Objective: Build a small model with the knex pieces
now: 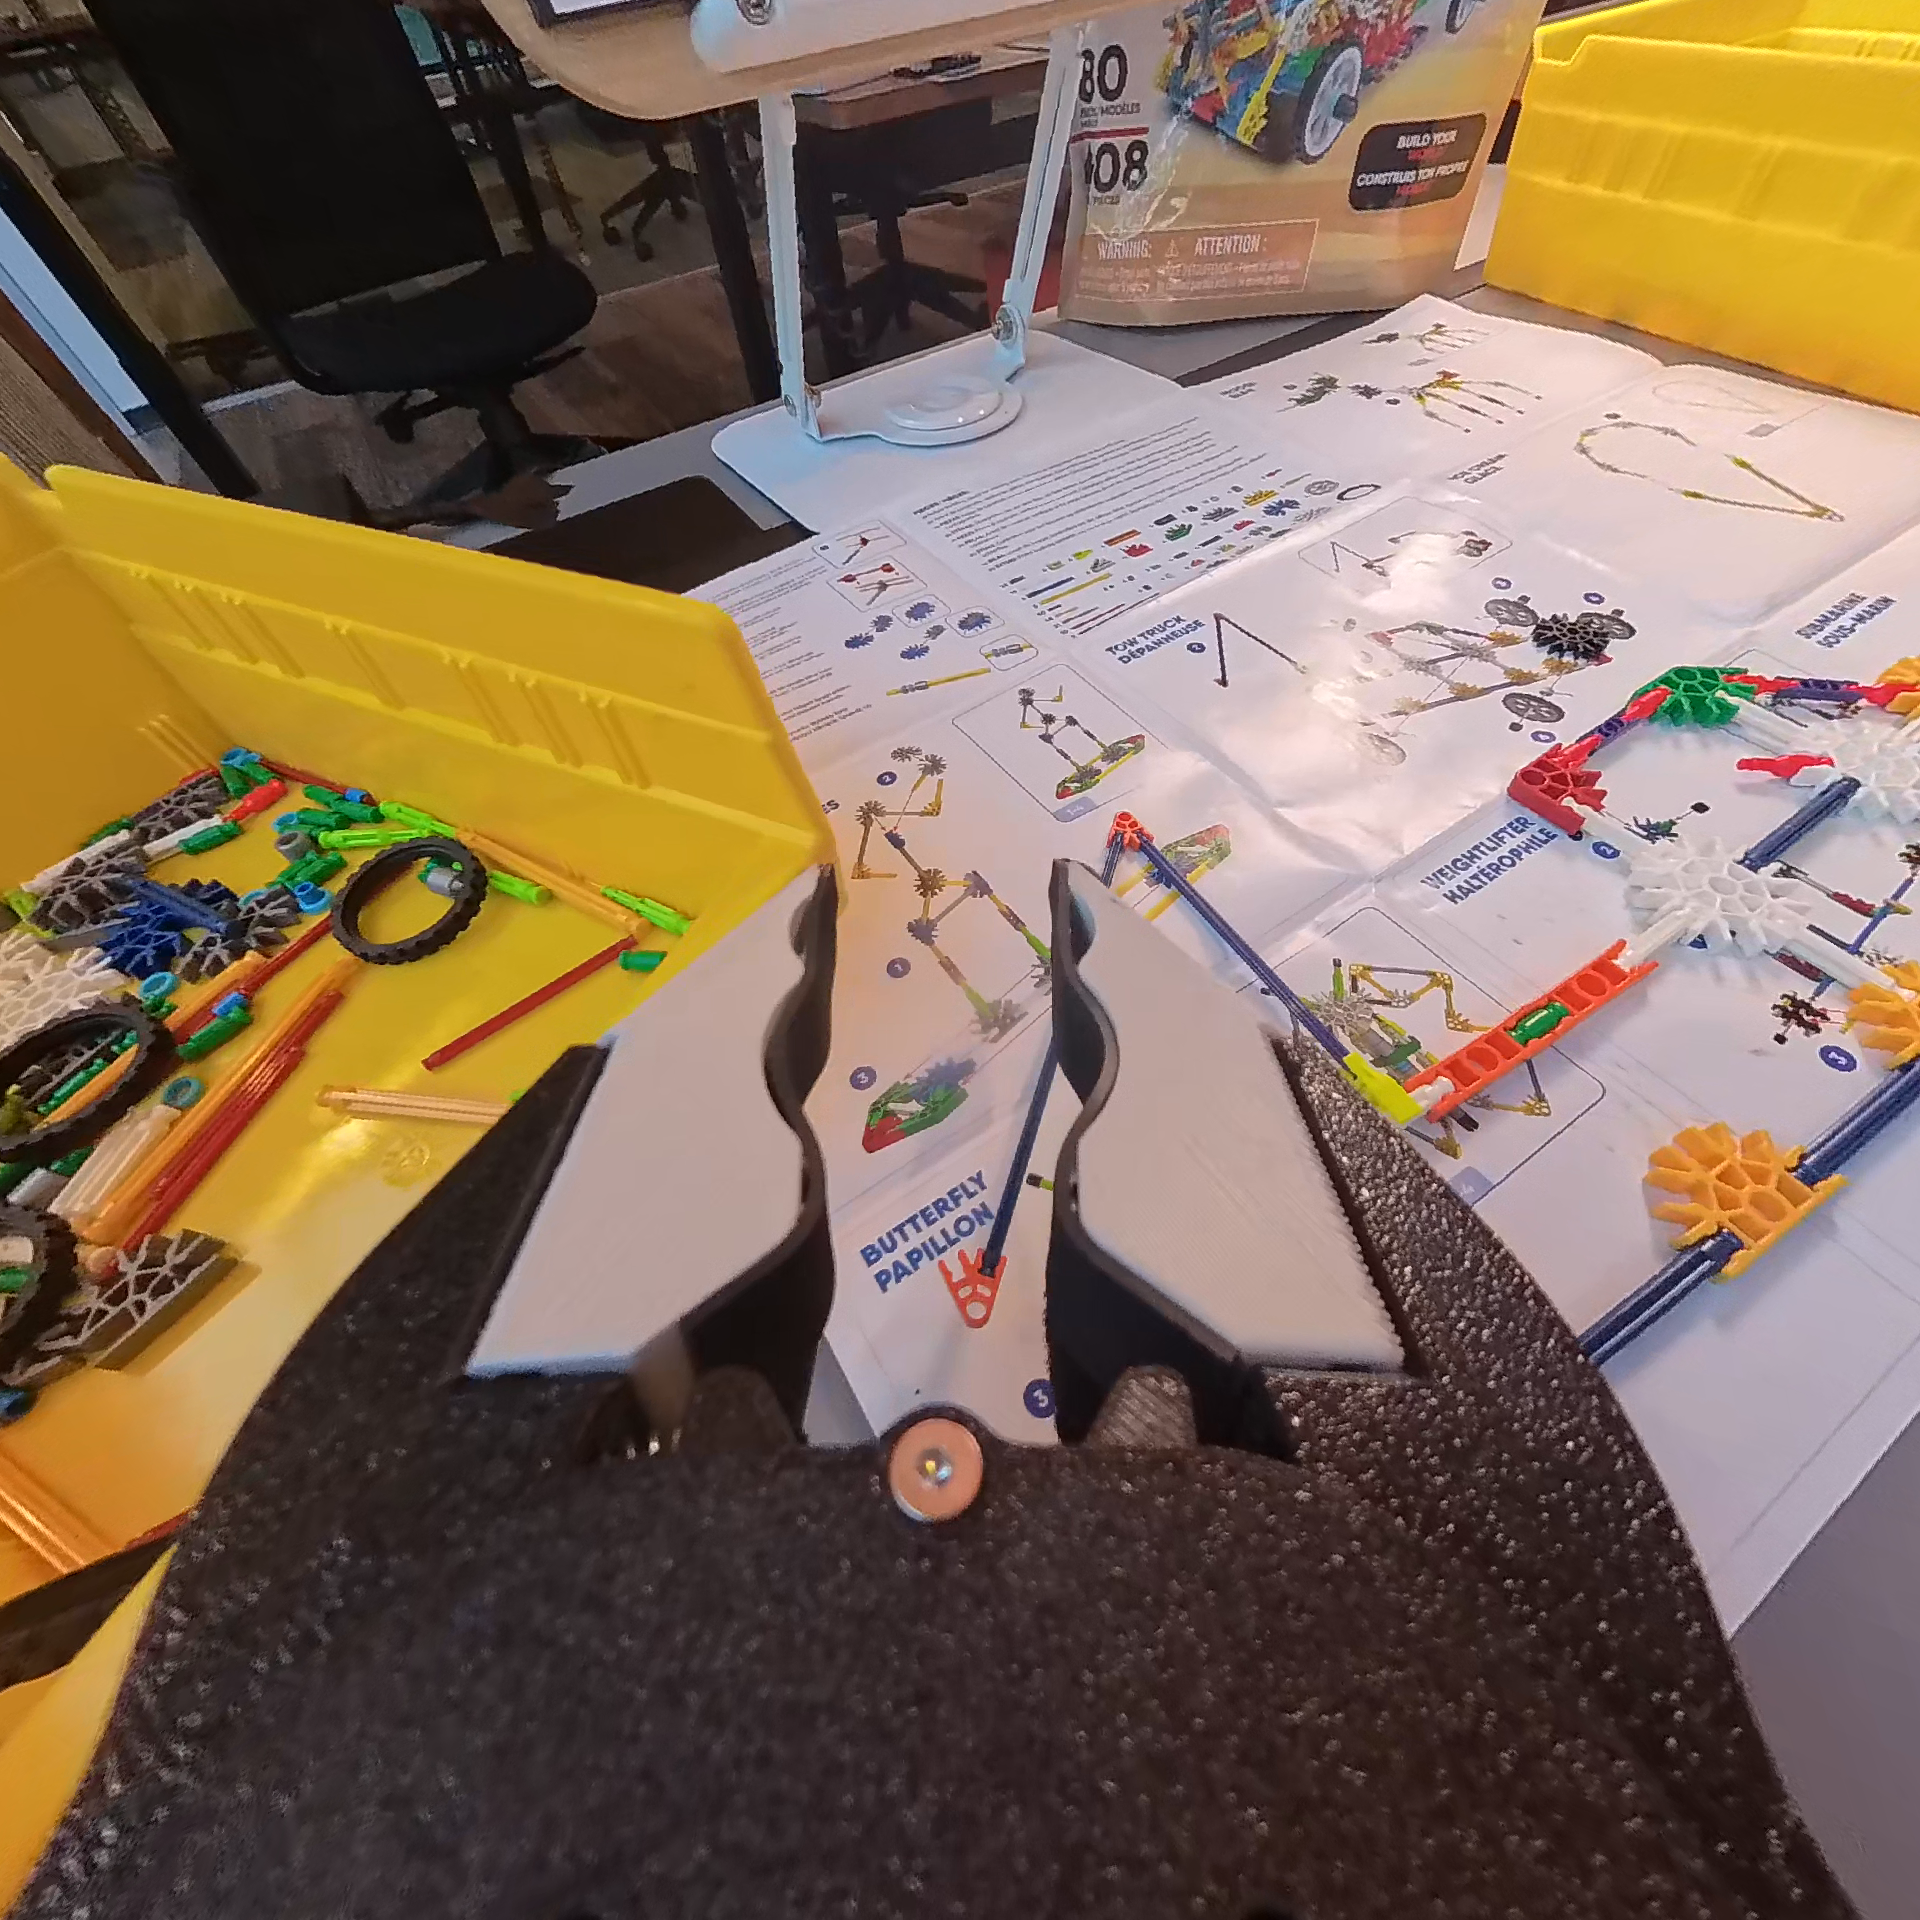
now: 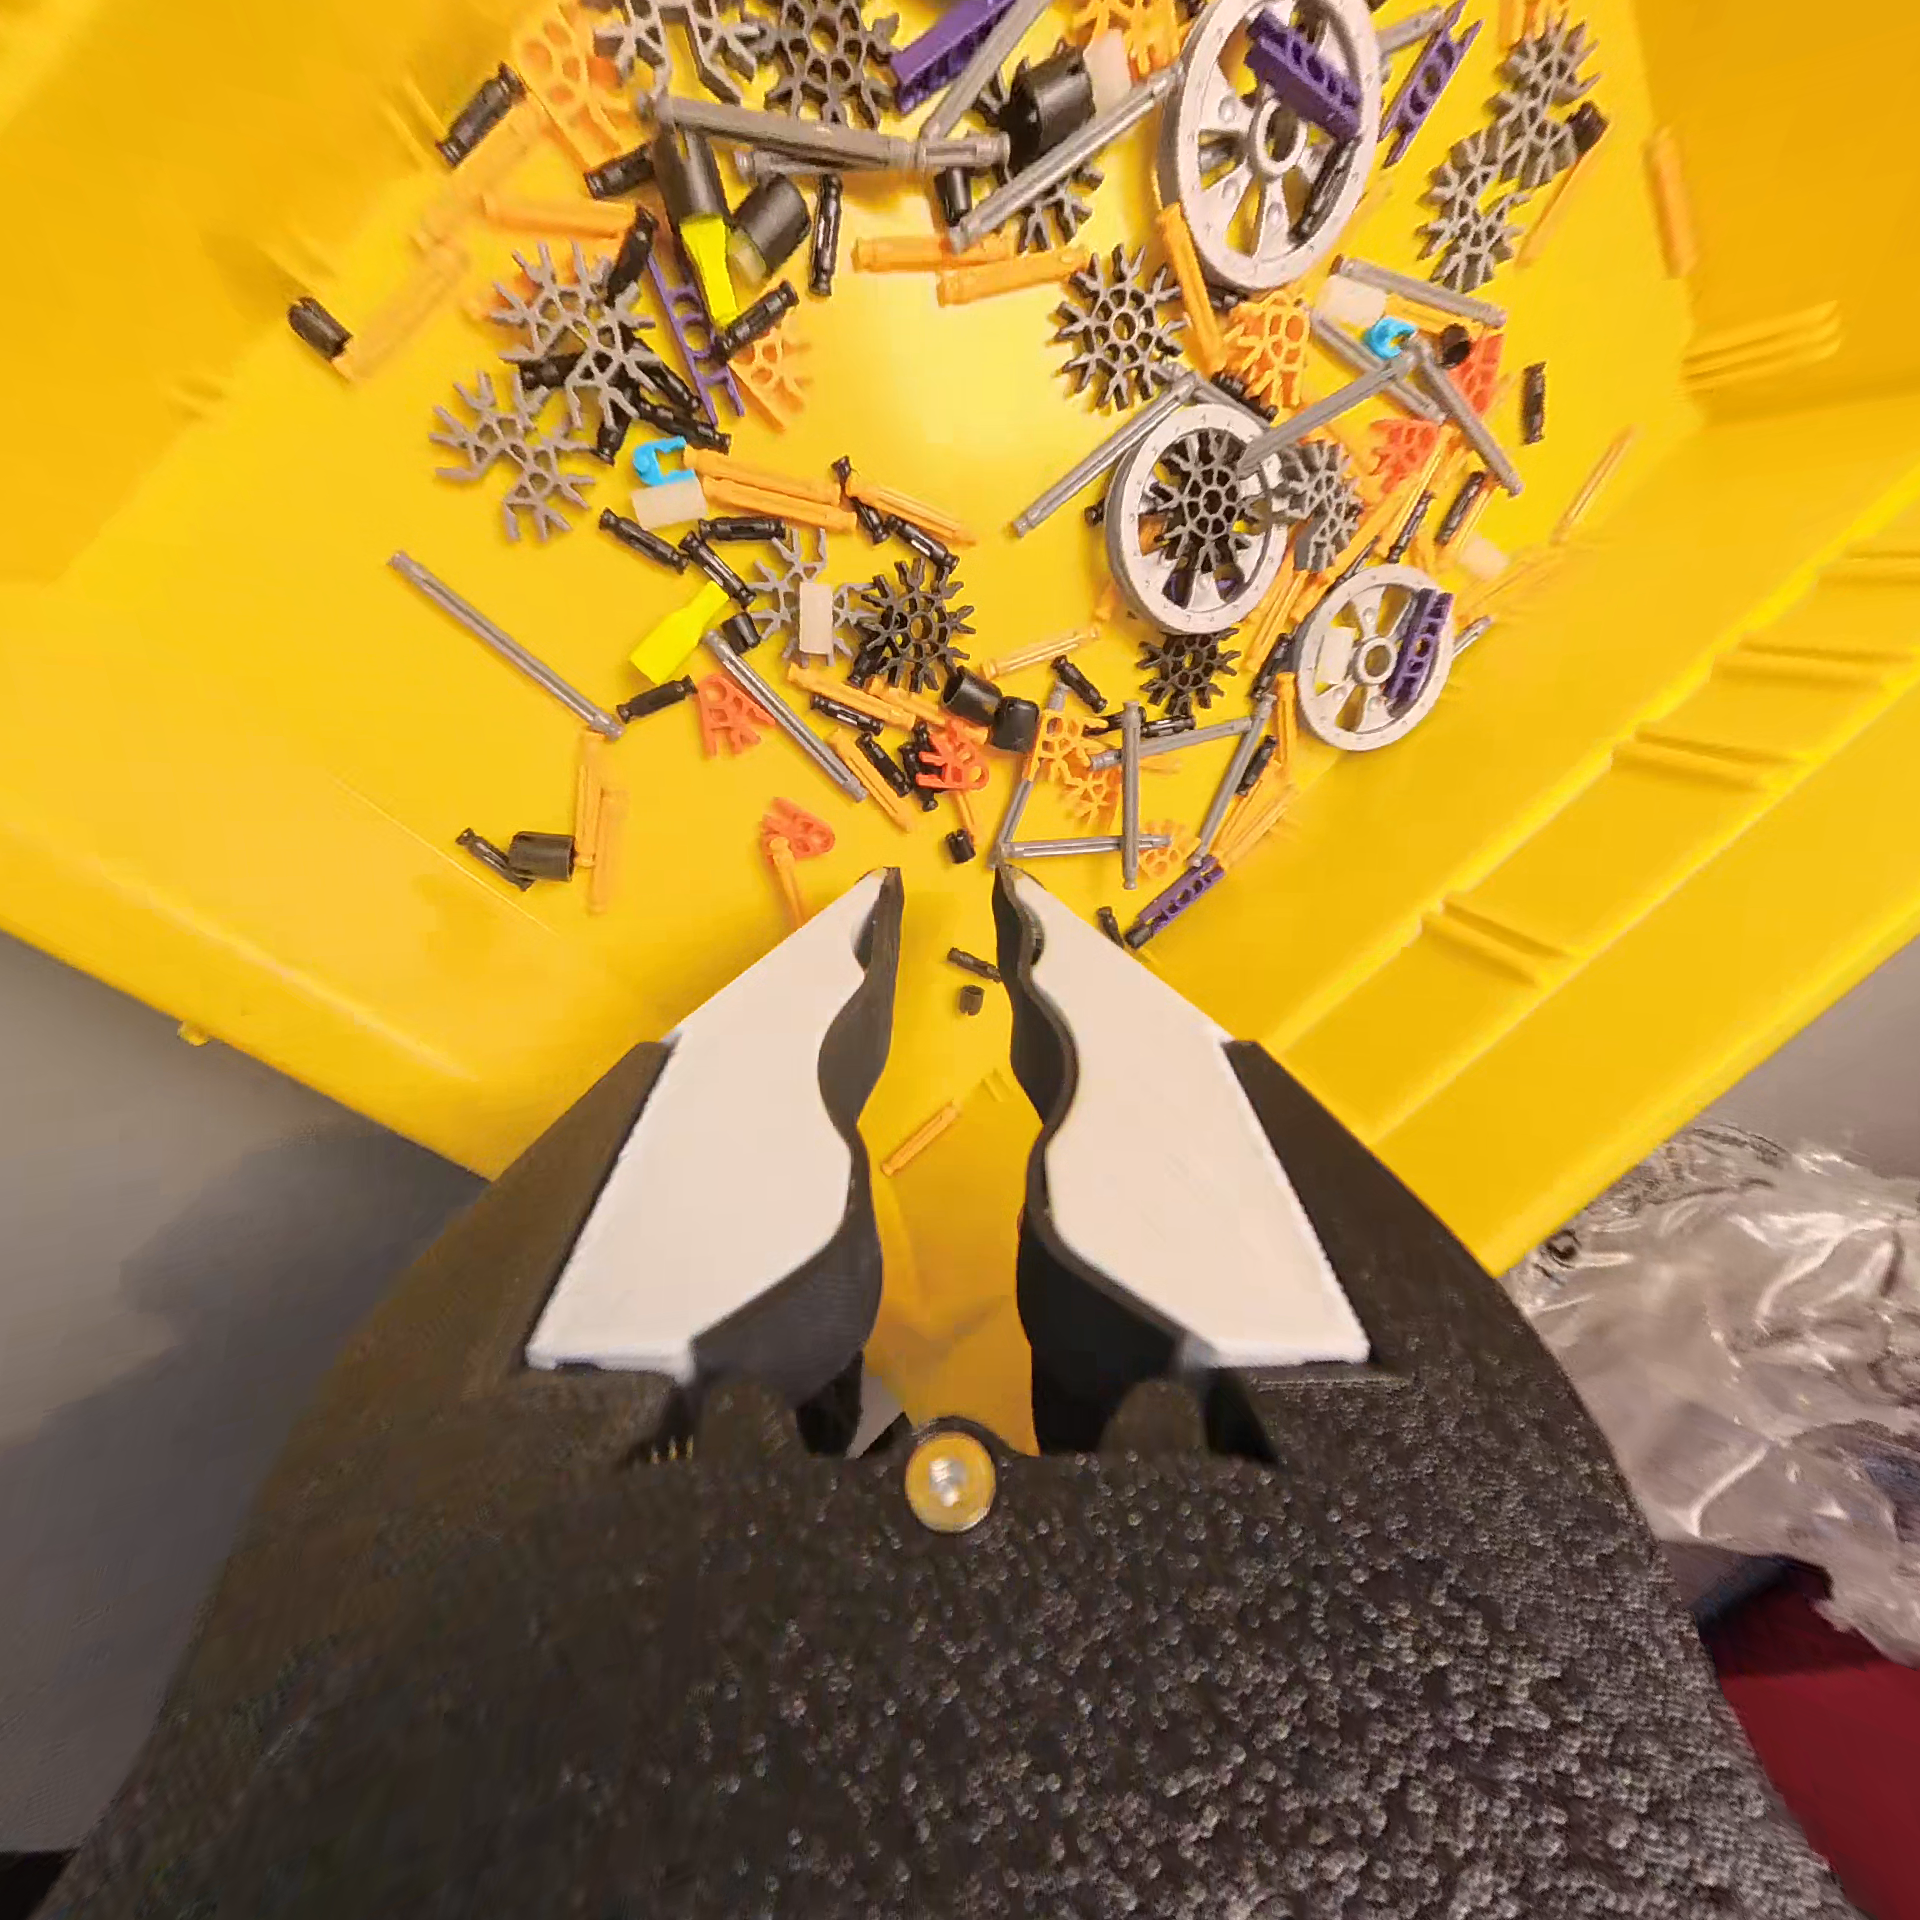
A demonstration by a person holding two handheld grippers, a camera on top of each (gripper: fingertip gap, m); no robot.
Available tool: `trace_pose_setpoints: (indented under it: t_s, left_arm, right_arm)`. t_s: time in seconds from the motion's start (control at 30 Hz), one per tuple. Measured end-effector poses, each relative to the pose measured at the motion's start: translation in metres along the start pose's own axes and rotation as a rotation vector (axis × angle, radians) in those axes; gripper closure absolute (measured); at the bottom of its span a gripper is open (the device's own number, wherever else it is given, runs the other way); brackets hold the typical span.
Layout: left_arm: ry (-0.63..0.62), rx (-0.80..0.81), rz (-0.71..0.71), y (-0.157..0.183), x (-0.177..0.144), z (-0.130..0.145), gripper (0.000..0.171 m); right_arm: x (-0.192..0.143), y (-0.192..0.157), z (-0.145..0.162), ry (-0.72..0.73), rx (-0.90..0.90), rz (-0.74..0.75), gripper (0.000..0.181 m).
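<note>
Left bin (image 1: 436, 665), yellow, stands at the far left on the table, holding loose rods, connectors and a black tyre (image 1: 410, 902); it seems to be kept there as a parts supply within easy reach. Just right of it the left gripper (image 1: 943, 883) hovers over the instruction sheet (image 1: 1195, 540), jaws parted by a moderate gap and gripping nothing. Seen between the fingers, a blue rod (image 1: 1023, 1164) with an orange connector (image 1: 971, 1288) at its near end lies flat on the sheet; I cannot tell if the right finger touches the rod. The sheet is spread wide, probably so the diagrams stay readable while building. Further right on it lies a partly built frame (image 1: 1704, 894): white snowflake hubs, blue rods, red and orange connectors, a green piece at the top corner, flat and apart from the gripper. A lamp base (image 1: 935, 416) and a product box (image 1: 1278, 156) stand behind the sheet. At the right, the right gripper (image 2: 945, 883) points down into a second yellow bin (image 2: 260, 727), jaws narrowly open and empty. A short black rod (image 2: 975, 961) lies in the gap below the tips, seemingly untouched. Beyond lie grey hubs, orange rods, grey wheels (image 2: 1278, 145) and purple pieces, scattered loose. Crumpled clear plastic (image 2: 1714, 1351) sits outside the bin, right of the gripper.
</note>
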State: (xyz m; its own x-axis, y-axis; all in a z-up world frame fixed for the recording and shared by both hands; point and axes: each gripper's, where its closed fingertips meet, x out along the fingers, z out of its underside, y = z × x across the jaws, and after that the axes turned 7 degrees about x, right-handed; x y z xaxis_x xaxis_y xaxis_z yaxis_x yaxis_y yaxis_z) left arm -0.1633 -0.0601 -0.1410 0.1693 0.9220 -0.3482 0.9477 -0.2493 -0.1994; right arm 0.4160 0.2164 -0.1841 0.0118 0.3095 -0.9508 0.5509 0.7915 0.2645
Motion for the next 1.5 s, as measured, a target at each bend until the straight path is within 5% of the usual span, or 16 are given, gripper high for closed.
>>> trace_pose_setpoints:
  t_s: [0.77, 1.5]
  left_arm:
    - [-0.006, -0.026, 0.031, 0.002, 0.002, 0.003, 0.133]
    - [-0.024, -0.036, 0.048, 0.003, 0.005, 0.006, 0.133]
  right_arm:
    - [0.022, 0.004, 0.002, -0.085, 0.022, -0.012, 0.176]
    - [0.009, 0.009, -0.004, -0.003, 0.046, 0.015, 0.177]
